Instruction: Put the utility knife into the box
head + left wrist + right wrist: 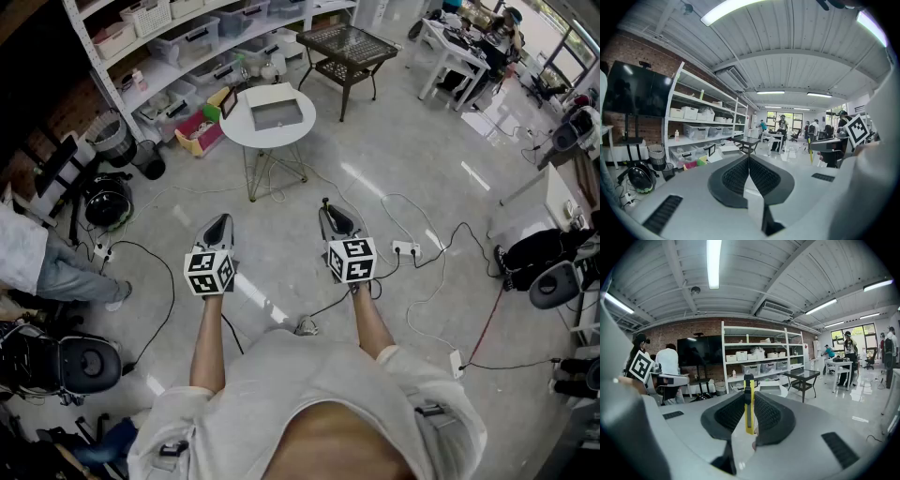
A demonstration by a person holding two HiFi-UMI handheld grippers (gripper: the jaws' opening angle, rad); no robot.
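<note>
The utility knife [749,405] is being pinched upright between the 2 jaws of the right gripper [749,395], its yellow body standing above the pads, probably so it can be lowered end-first; the left gripper [749,163] is being held pressed together on nothing, seemingly spare for this task; the box [276,114] is sitting open-topped on the round white counter [246,131], well apart from both grippers, which are being held out over the floor; an approach is judged to be needed before release.
</note>
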